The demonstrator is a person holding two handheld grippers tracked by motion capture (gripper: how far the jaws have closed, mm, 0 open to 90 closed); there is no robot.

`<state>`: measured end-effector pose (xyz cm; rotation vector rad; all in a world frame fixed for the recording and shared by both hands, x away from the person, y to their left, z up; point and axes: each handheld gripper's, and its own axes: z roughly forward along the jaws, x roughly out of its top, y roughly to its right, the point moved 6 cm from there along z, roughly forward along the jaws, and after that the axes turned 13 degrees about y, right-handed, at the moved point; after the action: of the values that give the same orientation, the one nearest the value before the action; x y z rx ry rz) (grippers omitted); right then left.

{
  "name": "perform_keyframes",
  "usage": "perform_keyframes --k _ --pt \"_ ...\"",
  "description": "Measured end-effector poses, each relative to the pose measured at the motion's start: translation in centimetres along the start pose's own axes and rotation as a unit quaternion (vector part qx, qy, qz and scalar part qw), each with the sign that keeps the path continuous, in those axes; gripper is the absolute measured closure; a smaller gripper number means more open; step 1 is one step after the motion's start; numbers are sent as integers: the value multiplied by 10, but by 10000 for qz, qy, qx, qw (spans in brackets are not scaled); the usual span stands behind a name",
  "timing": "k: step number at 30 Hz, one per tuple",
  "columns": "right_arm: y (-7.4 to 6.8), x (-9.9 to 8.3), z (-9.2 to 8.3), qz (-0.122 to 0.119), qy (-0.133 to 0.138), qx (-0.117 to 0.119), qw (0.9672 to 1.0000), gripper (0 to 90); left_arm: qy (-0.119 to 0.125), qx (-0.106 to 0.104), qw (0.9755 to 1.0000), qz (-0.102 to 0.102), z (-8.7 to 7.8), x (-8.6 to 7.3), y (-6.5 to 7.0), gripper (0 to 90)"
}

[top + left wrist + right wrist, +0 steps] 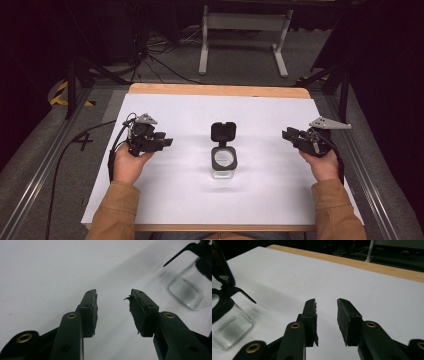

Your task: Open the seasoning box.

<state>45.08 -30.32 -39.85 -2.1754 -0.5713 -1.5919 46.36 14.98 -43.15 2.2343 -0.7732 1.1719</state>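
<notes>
The left gripper [167, 142] is held in the person's left hand [129, 162] above the white sheet [165, 200], its jaws pointing inward toward the middle of the table; they are spread wide with nothing between them, as the left gripper view confirms, where only bare sheet is seen between the worn pads [93, 312]. The jar [224, 165] is found well apart from this gripper, ahead of its jaws and to their right, and in the left gripper view its glass base [190, 292] lies off to the right of the jaws rather than between them. The jar stands upright on the sheet, about midway between the two grippers, with its black hinged lid [223, 132] swung open and tipped back on the far side, so that the mouth is left clear; such a central placing is judged to keep it within equal reach of both hands. The right gripper [286, 134] is carried in the right hand [325, 165], jaws likewise turned inward, parted with nothing gripped, though less widely than those of the left. In the right gripper view the jar [229, 330] sits to the left of the jaws and apart from them, the lid [219, 267] rising above it. Neither gripper touches the jar; the open, empty jaws on both sides are judged to suit either an approach or a withdrawal.
</notes>
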Motion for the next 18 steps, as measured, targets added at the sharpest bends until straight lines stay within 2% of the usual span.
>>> perform_keyframes --k 2,5,10,13,15,18 --pt "4 -5 2 42 -94 -23 9999 665 -43 62 10000 -24 3 -4 -2 577" --pt "8 -13 6 12 -208 -65 9998 653 -254 83 9996 -60 7 -10 -5 572" --pt "12 -28 14 -89 -553 -132 9983 620 -601 195 9980 99 15 -18 -4 568" --pt "14 -37 18 -128 -786 -189 9966 615 -729 110 9972 75 19 -20 -1 567" --pt "15 -43 22 -110 -961 -223 9951 613 -900 68 9959 100 22 -24 -1 568" --pt "16 -49 24 -102 -1134 -238 9932 611 -1113 6 9938 23 27 -31 -2 567"
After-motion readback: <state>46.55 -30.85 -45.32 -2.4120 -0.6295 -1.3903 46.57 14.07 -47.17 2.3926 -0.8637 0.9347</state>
